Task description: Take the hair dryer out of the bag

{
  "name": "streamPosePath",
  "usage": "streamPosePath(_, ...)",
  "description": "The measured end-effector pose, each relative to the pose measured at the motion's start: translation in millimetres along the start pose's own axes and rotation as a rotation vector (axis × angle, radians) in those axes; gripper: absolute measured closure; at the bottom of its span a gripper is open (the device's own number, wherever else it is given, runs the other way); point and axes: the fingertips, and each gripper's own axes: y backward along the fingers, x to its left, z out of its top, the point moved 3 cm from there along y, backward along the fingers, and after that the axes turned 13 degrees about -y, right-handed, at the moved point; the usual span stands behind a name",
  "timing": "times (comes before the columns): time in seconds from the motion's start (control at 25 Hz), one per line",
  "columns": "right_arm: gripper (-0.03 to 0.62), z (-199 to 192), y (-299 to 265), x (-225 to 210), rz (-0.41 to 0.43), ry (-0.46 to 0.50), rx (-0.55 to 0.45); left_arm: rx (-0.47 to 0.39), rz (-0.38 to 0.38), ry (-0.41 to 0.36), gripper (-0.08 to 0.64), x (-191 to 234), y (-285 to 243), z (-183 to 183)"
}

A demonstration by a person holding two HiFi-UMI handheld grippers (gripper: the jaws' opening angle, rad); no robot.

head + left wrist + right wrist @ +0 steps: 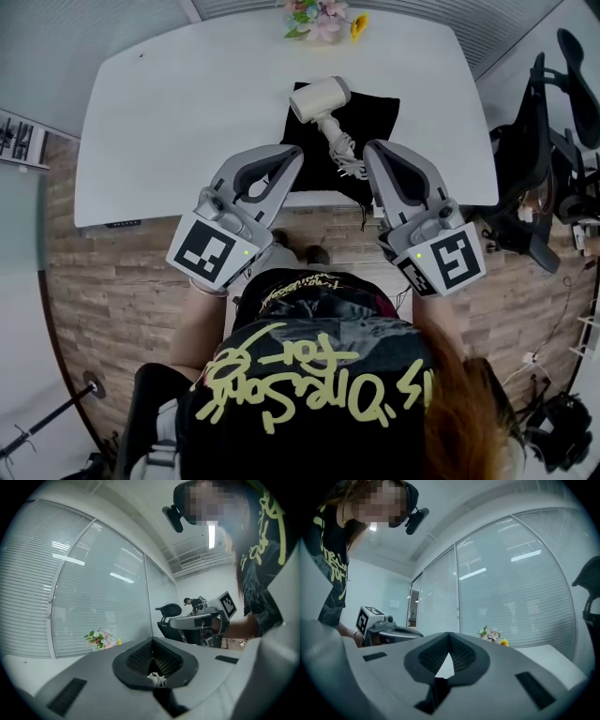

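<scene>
the hair dryer (319, 97) lies on the black bag (375, 112), rigid, smooth and likely top-heavy, best taken by its handle (331, 127); the left gripper (294, 153) and right gripper (373, 148), near the bag, are closed and empty.

My black shirt (309, 375) has big yellow scribbly letters, too messy for me to read. Small yellow words (298, 284) near the collar are too tiny. Each cube, left (208, 251) and right (452, 261), shows a black-and-white square marker, no words.
</scene>
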Motion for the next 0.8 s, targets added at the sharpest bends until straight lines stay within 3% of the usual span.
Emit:
streamPosePath(0.4,0.589,-10,3,-3,-0.014,0.043,0.059,-0.013,-0.003,0.010,0.568,0,-3,-3)
streamPosePath(0.8,0.589,-11,3,-8,-0.021,0.006,0.055,-0.021,-0.004,0.010,0.568,1,-7,-5)
